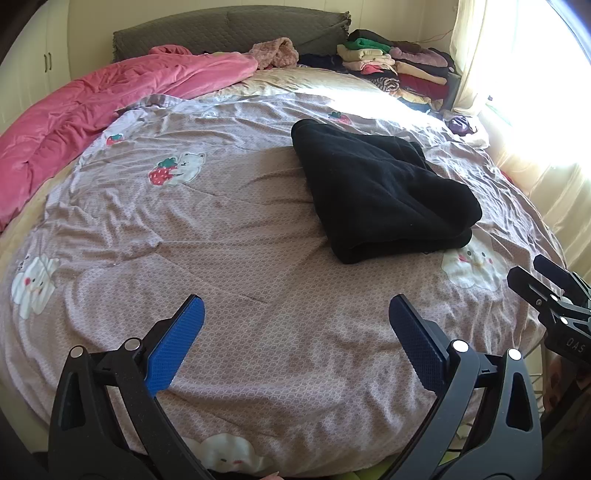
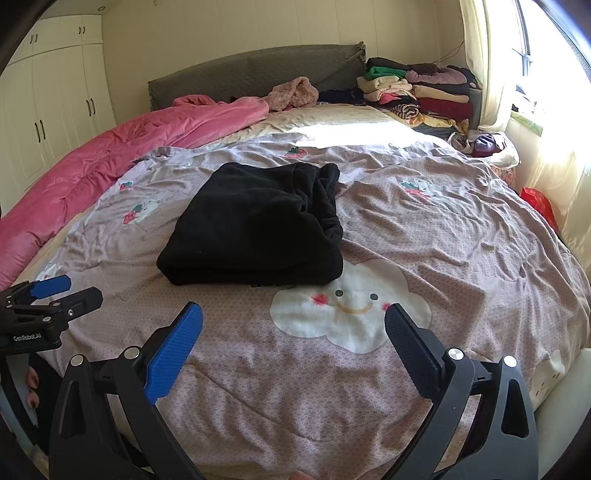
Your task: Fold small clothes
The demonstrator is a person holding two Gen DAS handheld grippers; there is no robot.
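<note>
A black garment [image 1: 384, 192] lies folded into a thick rectangle on the mauve patterned bedspread [image 1: 240, 258]; it also shows in the right wrist view [image 2: 258, 225]. My left gripper [image 1: 295, 310] is open and empty, above the bedspread, nearer than the garment and to its left. My right gripper [image 2: 293, 317] is open and empty, above a white cloud print [image 2: 351, 310], nearer than the garment and to its right. The right gripper shows at the right edge of the left wrist view [image 1: 539, 273]; the left gripper shows at the left edge of the right wrist view [image 2: 77, 290].
A pink quilt [image 1: 92, 114] lies bunched along the bed's left side. A stack of folded clothes [image 1: 399, 66] sits at the far right by the grey headboard [image 1: 229, 29]. A curtained window [image 2: 546, 110] is on the right; white wardrobes [image 2: 48, 103] are on the left.
</note>
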